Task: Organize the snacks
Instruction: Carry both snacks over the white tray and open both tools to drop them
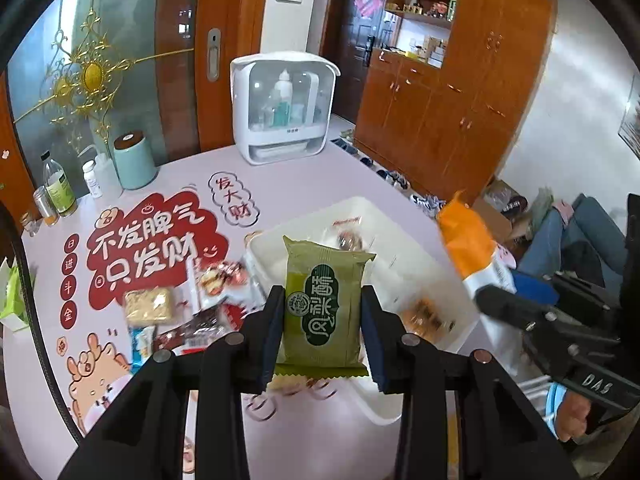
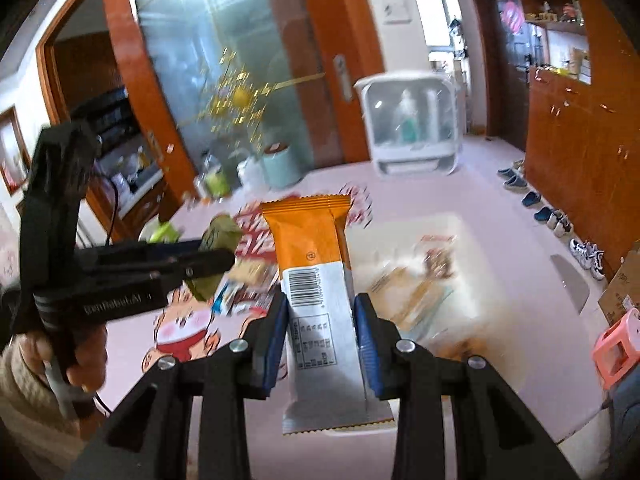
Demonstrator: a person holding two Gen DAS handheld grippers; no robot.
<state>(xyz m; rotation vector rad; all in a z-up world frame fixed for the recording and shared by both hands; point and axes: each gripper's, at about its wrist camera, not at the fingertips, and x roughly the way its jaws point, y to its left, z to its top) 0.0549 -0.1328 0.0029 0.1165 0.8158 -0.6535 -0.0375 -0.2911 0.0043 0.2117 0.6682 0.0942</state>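
My left gripper [image 1: 323,312] is shut on a green snack packet [image 1: 326,304] and holds it upright above the near edge of a white tray [image 1: 404,264]. My right gripper [image 2: 320,320] is shut on an orange and white snack bar [image 2: 316,276], held above the table. The right gripper and its bar [image 1: 468,240] also show at the right of the left wrist view. The left gripper with the green packet [image 2: 218,240] shows at the left of the right wrist view. The white tray [image 2: 472,248] holds a few wrapped snacks.
Loose snacks [image 1: 180,312] lie on the pink table with a red printed mat [image 1: 152,248]. A white cabinet box [image 1: 284,108], a green canister [image 1: 134,160] and bottles [image 1: 60,188] stand at the back. Shoes [image 2: 560,220] line the floor by the wooden cupboards.
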